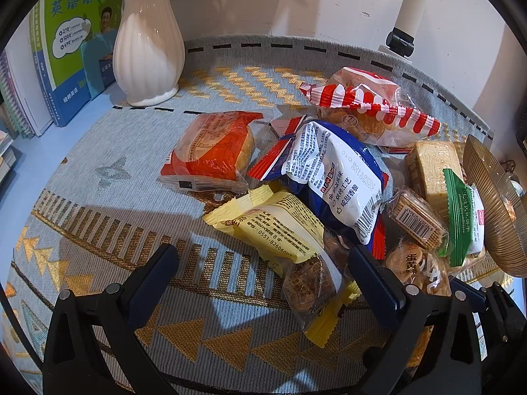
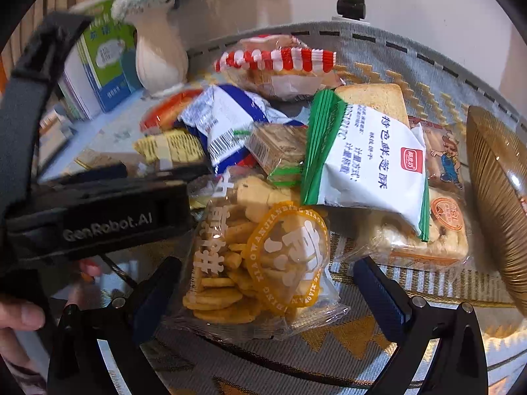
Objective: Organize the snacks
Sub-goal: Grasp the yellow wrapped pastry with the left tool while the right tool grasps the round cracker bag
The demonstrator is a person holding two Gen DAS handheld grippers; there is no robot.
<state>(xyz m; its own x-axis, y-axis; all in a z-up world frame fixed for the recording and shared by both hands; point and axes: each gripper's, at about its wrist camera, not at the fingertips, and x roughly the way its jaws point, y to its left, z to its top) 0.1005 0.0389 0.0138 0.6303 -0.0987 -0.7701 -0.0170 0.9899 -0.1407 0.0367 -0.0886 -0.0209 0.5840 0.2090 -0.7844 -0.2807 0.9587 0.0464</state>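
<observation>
Looking along the left hand-held gripper, we see its jaws spread wide and empty, with a yellow packet lying between the fingertips on the patterned cloth that covers the surface. Just beyond the yellow packet, a blue and white packet rests partly on top of it. To the left of that lies an orange packet, on its own on the cloth. At the far side of the heap sits a packet with red and white striped ends. To the right, a green-edged packet leans over a small clear-wrapped block of crackers, and a gold ribbed dish stands at the right edge.

From the right hand-held gripper, we see its jaws also wide apart, with a clear bag of small round yellow crackers between them; we cannot tell whether the fingers touch it. The green-edged packet lies just beyond that bag, over a wrapped bread-like snack. The body of the left gripper reaches in from the left, with part of a hand at the near left edge.

At the far left stand a white ribbed vase and a row of books.
</observation>
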